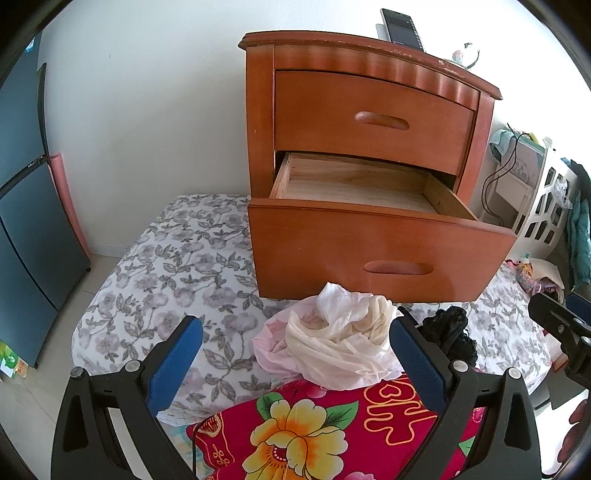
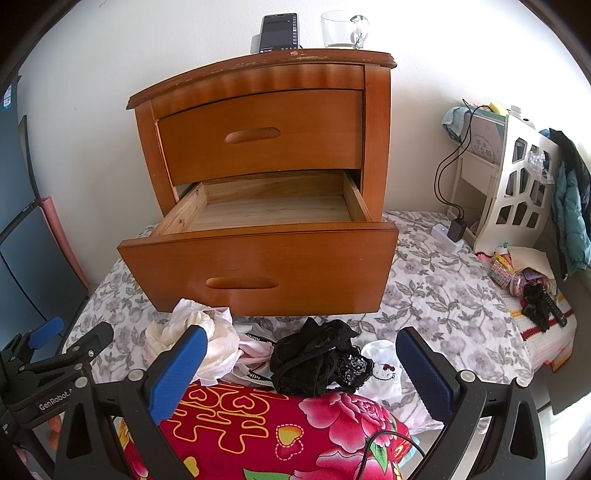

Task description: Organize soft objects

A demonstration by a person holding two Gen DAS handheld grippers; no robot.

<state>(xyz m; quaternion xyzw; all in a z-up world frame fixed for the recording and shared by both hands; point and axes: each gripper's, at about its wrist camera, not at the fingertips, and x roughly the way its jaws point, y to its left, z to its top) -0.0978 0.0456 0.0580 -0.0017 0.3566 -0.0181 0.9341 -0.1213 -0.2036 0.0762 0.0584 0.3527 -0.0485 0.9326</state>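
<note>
Both tools are held released: the left tool [image 1: 295,354] before cream cloth [image 1: 343,339], the right tool [image 2: 301,369] before black lace [image 2: 317,358].

I log 1 nightstand [image 2: 258,177] on the bedsheet [image 2: 443,295], lower drawer [image 2: 258,258] pulled out; 3 garment heaps before it: cream bundle [image 2: 192,332] left, lace garment [image 2: 317,354] centre, small white piece [image 2: 384,369] right.

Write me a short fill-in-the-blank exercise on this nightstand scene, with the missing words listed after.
1. The nightstand's ____ drawer is pulled open.
2. The open drawer holds ____.
3. The cream cloth lies between the ____ gripper's fingers.
4. On the nightstand top, a glass mug stands beside a ____.

Missing words: lower; nothing; left; phone
</note>
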